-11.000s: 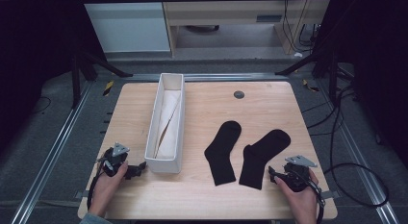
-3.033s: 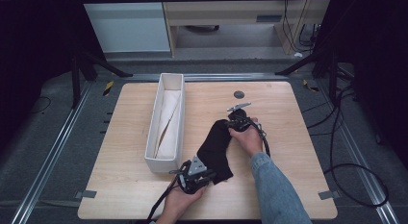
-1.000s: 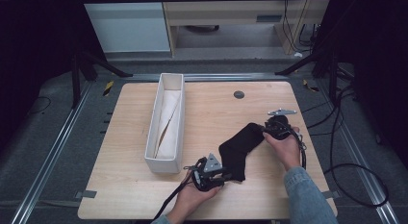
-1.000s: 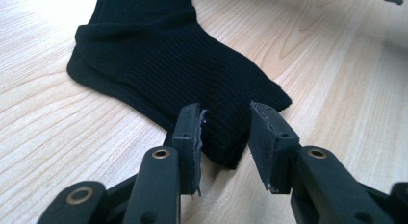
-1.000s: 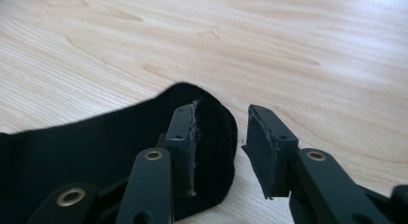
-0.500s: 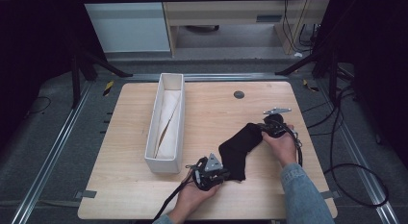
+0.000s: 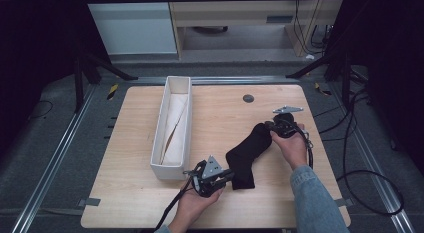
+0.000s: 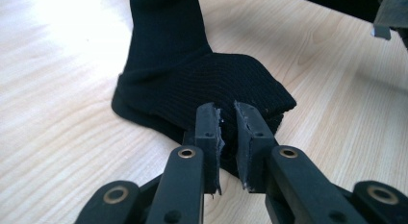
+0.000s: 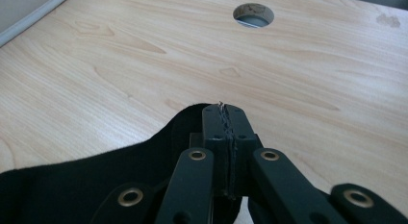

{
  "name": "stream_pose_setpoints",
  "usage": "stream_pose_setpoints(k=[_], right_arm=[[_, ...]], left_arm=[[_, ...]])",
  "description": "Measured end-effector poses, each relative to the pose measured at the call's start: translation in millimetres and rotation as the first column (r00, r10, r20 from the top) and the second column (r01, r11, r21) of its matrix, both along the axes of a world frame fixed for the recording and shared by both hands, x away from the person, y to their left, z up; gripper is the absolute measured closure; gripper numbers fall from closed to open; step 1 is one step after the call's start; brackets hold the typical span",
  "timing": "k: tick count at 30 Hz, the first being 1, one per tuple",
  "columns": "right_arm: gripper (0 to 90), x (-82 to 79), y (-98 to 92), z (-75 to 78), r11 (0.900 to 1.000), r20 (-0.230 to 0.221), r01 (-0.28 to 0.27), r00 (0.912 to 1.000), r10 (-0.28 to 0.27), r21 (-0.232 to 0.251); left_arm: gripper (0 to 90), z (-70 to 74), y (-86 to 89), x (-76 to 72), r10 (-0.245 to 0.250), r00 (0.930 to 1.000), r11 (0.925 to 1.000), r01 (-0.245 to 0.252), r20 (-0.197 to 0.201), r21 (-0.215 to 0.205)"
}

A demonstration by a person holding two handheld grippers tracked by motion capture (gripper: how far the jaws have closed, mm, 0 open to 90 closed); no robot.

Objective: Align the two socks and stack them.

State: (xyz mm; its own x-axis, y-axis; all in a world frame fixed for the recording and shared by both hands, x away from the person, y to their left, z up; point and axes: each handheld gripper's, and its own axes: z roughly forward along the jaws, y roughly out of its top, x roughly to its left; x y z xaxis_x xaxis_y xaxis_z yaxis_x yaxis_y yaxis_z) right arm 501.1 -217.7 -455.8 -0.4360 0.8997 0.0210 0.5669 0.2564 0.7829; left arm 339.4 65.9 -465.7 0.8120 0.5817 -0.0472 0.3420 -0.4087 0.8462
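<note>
Black socks [image 7: 248, 149] lie one on the other, slanting across the wooden table [image 7: 220, 113]. My left gripper [image 7: 229, 174] is at their near end. In the left gripper view its jaws [image 8: 227, 113] have just been closing and pinch a fold of ribbed sock fabric [image 8: 207, 80] between the pads. My right gripper [image 7: 268, 127] is at the far end. Its jaws [image 9: 225, 113] are pressed together on the thin edge of the sock [image 9: 96, 180], which trails off to the lower left.
A long, narrow white box [image 7: 159, 158] with a pale liner stands left of the socks, close to my left gripper. A round hole [image 7: 248, 98] [image 9: 253, 14] sits in the tabletop beyond the right gripper. Bare wood lies right of and behind the socks.
Both grippers have closed onto the two ends of the socks. The right hand has shifted slightly left, and the left gripper has come up a little with the near end.
</note>
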Motion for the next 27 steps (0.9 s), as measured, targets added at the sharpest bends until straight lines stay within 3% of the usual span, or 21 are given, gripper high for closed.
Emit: stream_pose_setpoints(k=[5, 15, 27], right_arm=[[89.5, 3.9, 5.1, 3.9, 0.999, 0.023, -0.009, 0.9997, 0.008, 0.032], [89.2, 6.7, 0.7, -14.6, 0.999, -0.061, 0.014, 0.998, -0.016, -0.04], [89.2, 14.0, -6.4, -28.0, 0.998, -0.098, 0.047, 0.9938, -0.052, -0.051]], left_arm=[[80.5, 3.7, -1.2, -5.4, -0.005, 0.9997, 1.0, 0.005, 0.022, -0.003], [80.0, -25.0, -20.6, -5.1, -0.042, 0.9982, 0.9962, 0.045, -0.042, 0.074], [80.0, -32.9, -16.7, -8.7, -0.047, 0.9957, 0.9951, 0.054, -0.08, 0.083]])
